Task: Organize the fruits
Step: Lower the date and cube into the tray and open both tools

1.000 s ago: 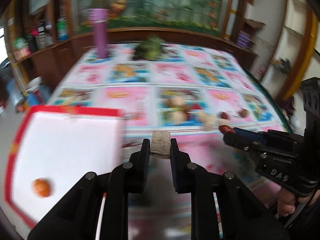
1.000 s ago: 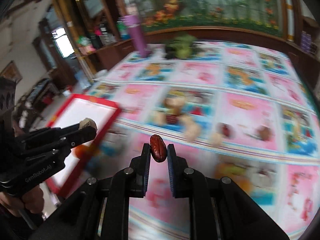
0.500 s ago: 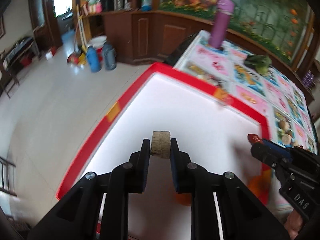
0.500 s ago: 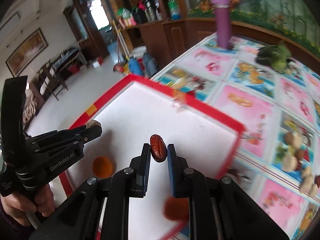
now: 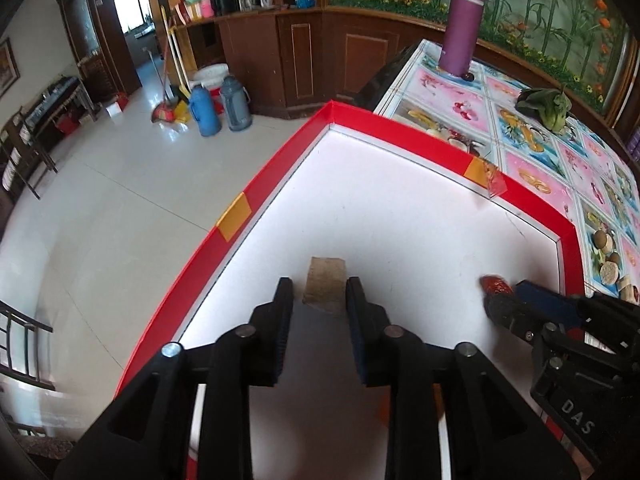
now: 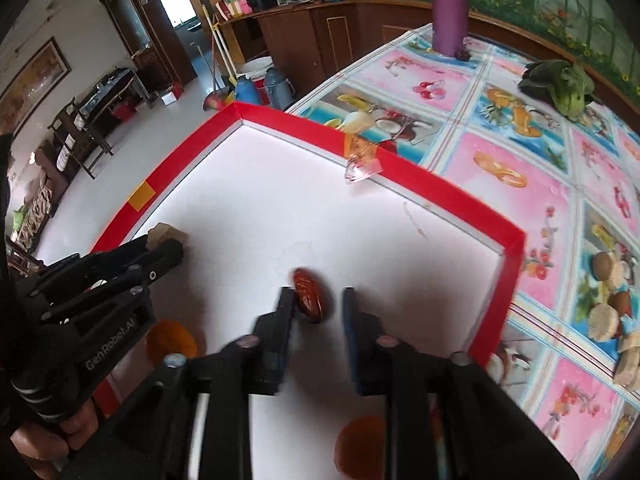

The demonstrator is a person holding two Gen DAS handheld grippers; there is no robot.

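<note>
A white tray with a red rim [image 5: 400,132] [image 6: 440,188] lies under both grippers. In the left wrist view my left gripper [image 5: 319,281] stands open over the tray floor, and a tan cut fruit piece [image 5: 325,286] sits loose between the fingers with a gap on each side. In the right wrist view my right gripper [image 6: 317,292] is open too. A dark red date [image 6: 312,294] leans against its left finger, clear of the right one. Each view also shows the other gripper from the side, with the date [image 5: 496,285] and the tan piece [image 6: 166,234] at its tip. Two orange fruits [image 6: 170,342] [image 6: 360,444] lie in the tray.
Right of the tray, several pale and brown fruit pieces [image 5: 608,264] [image 6: 612,304] lie on the fruit-print tablecloth. A purple bottle [image 5: 462,20] and a green vegetable [image 5: 546,106] stand at the far end. Beyond the tray's left rim is the floor, with thermos flasks [image 5: 204,110].
Both grippers came from above the tablecloth to low over the tray. Their fingers have spread, so the tan piece and the date are no longer pinched.
</note>
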